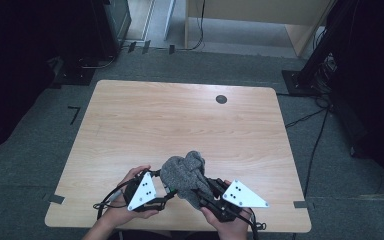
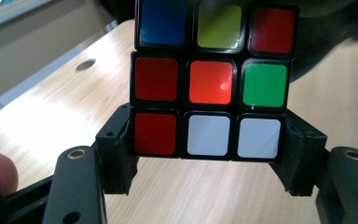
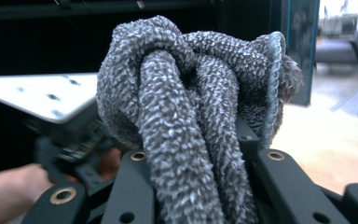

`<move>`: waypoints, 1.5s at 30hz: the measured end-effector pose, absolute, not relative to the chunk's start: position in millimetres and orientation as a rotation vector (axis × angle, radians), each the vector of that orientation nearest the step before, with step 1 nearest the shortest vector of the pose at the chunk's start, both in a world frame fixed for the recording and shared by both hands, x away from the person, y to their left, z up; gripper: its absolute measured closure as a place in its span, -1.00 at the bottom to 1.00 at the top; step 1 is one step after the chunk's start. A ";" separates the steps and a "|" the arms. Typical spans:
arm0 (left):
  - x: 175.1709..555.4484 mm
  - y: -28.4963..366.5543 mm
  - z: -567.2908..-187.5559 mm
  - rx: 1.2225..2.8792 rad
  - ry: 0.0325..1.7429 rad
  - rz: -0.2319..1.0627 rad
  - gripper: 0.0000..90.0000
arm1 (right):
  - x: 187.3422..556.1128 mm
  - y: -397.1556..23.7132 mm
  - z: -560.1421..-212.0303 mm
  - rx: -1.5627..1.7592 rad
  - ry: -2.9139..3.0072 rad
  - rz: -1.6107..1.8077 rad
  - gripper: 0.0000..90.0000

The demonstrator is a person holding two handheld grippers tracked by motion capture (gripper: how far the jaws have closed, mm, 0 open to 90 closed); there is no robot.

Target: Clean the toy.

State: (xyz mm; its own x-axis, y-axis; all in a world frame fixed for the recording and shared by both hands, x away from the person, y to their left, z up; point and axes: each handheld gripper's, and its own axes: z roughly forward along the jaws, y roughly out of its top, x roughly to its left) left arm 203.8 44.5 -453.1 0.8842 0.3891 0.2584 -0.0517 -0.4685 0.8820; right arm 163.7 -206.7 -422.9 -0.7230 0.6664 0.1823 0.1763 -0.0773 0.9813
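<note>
L hand-held gripper (image 2: 207, 154) is clamped on a Rubik's cube (image 2: 209, 79): pads press the bottom row from both sides, w/ the rest of the cube standing proud above the jaws. Prob deliberate, since gripping low leaves the upper faces exposed for wiping.

R hand-held gripper (image 3: 196, 158) is pinched on a bunched grey towel cloth (image 3: 186, 93). The jaws sit fairly wide bc the wad is thick, and folds bulge out ahead of the tips as a soft pad. Looks like a cleaning cloth held as a swab.

In the high view the cloth (image 1: 184, 175) sits between the two grippers, near the front edge of the desk (image 1: 180, 115), covering the cube there. So cube is at/under the cloth, off the desk, approx mid-front. My read: cube being wiped, contact likely but can't confirm.

Pose: both forearms come in from the bottom. L hand (image 1: 125, 200) wraps its gripper (image 1: 166, 192) angled inward to the right; R hand (image 1: 227, 220) angles its gripper (image 1: 200, 192) inward-left. Tips converge on the bundle, roughly level.
</note>
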 end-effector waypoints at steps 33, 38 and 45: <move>204.1 43.3 -452.4 1.998 0.259 0.507 -0.24 | 168.1 -208.2 -429.8 1.034 1.874 1.851 0.55; 208.0 53.8 -445.0 1.935 0.292 0.484 -0.24 | 178.5 -226.6 -441.9 1.170 1.826 1.786 0.56; 220.9 77.5 -433.5 1.736 0.399 0.296 -0.24 | 185.3 -219.3 -454.7 1.085 1.954 1.801 0.56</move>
State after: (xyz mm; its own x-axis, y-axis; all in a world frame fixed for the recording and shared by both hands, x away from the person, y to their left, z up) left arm 220.9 77.5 -433.5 0.9068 0.4211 -0.0209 0.1025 -0.1721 0.9797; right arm 185.3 -219.3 -454.7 -0.6826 0.6738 0.2831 0.3370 -0.0535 0.9400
